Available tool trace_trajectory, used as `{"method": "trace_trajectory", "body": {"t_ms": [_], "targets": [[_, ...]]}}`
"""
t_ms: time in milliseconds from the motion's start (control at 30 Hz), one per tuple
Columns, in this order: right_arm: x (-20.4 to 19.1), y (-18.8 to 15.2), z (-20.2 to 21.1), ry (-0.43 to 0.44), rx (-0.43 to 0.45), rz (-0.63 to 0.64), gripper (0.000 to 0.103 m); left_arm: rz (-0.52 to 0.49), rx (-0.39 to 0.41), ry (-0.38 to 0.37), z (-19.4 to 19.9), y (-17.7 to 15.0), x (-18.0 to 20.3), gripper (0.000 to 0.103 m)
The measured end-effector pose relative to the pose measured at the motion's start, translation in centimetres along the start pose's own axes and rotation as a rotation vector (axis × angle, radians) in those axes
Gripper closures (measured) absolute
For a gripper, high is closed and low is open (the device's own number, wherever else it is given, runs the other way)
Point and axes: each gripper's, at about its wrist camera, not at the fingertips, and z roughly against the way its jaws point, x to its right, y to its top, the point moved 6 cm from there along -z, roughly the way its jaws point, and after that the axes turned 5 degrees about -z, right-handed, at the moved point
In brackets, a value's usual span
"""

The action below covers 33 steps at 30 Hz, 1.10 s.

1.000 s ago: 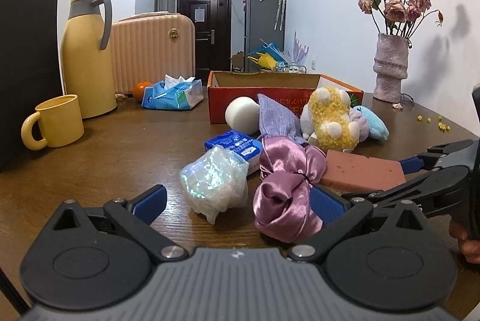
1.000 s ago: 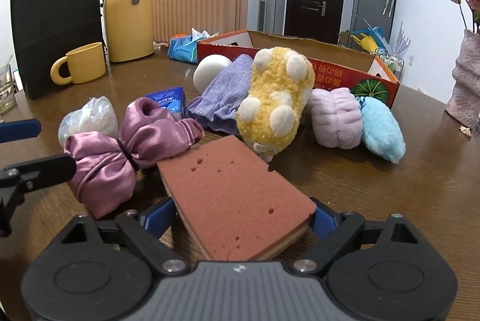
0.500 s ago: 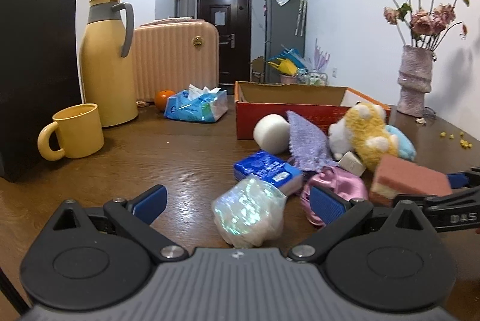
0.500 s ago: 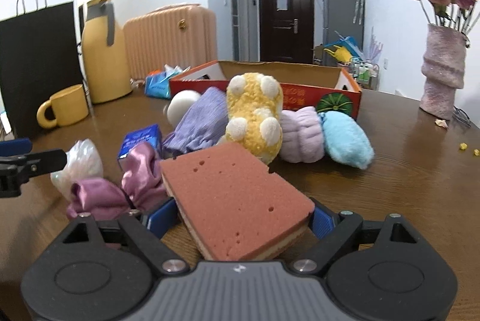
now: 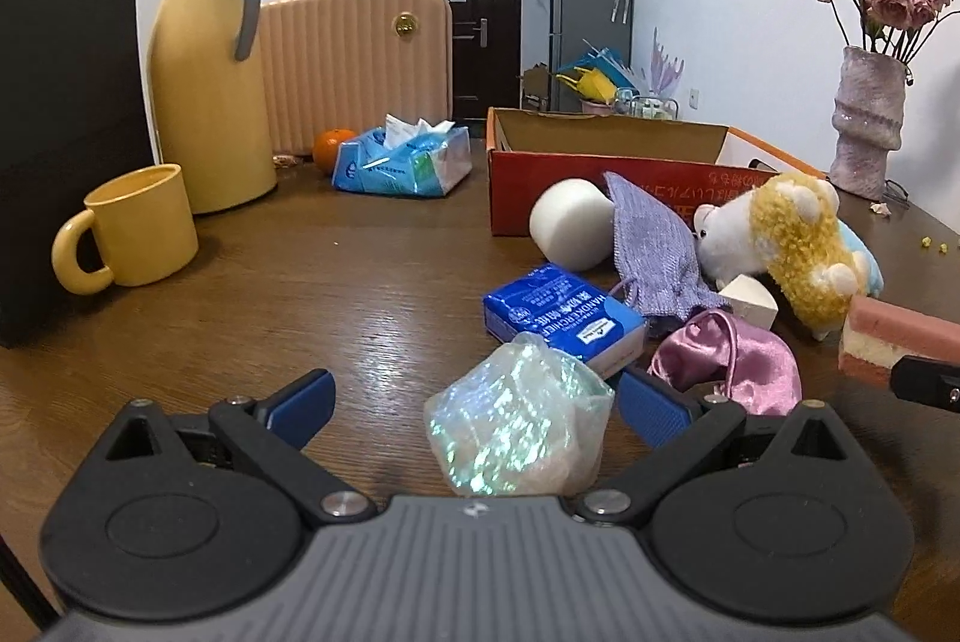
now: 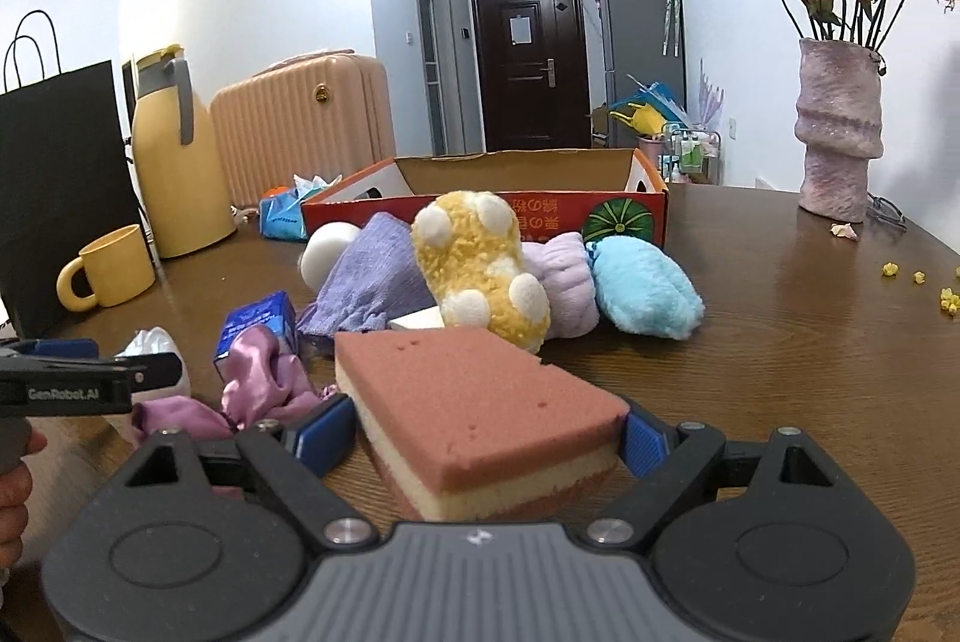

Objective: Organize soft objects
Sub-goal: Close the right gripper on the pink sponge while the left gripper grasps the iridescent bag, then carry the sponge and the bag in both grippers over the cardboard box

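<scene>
My right gripper [image 6: 483, 432] is shut on a pink-and-cream sponge [image 6: 480, 408] and holds it above the table; the sponge also shows in the left wrist view [image 5: 894, 339]. My left gripper [image 5: 474, 402] is open, with an iridescent plastic bag [image 5: 519, 429] between its fingers, touching the right one. A pink satin bow [image 5: 729, 363], blue tissue pack [image 5: 561, 315], purple cloth [image 5: 654, 246], white foam roll [image 5: 570, 222], yellow plush [image 6: 480, 264], lilac plush [image 6: 567, 282] and blue plush [image 6: 642, 288] lie before the open red cardboard box [image 6: 498, 207].
A yellow mug [image 5: 129, 228], yellow thermos [image 5: 207, 72], black paper bag [image 5: 60, 114], tissue packet [image 5: 402, 162] and orange [image 5: 333, 144] stand at the left. A pink suitcase [image 5: 354, 60] stands behind. A vase of dried roses [image 6: 837, 132] stands at the right.
My right gripper has lifted the sponge off the table. My left gripper has drawn back and swung left, so the plastic bag now lies between its fingers and the bow off to the right.
</scene>
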Motion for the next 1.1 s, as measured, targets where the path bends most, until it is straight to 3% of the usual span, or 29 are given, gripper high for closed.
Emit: {"method": "trace_trajectory", "body": {"t_ms": [233,333,400,500,1100], "targets": [[0.0,0.0,0.1,-0.011,0.003,-0.002,0.013,0.016,-0.018,-0.017,-0.4,-0.1,0.0,0.013],[0.1,0.1,0.2,-0.015,0.008,-0.007,0.013,0.016,-0.020,-0.032,-0.4,-0.1,0.2,0.026],[0.2,0.1,0.4,-0.015,0.017,-0.011,0.013,0.014,-0.022,-0.054,-0.4,-0.1,0.4,0.044],[0.4,0.1,0.7,-0.014,0.028,-0.017,0.013,0.013,-0.022,-0.079,-0.4,-0.1,0.6,0.055],[1.2,1.7,2.7,-0.052,0.095,-0.021,0.013,0.019,0.049,-0.082,1.6,1.6,0.2,0.061]]}}
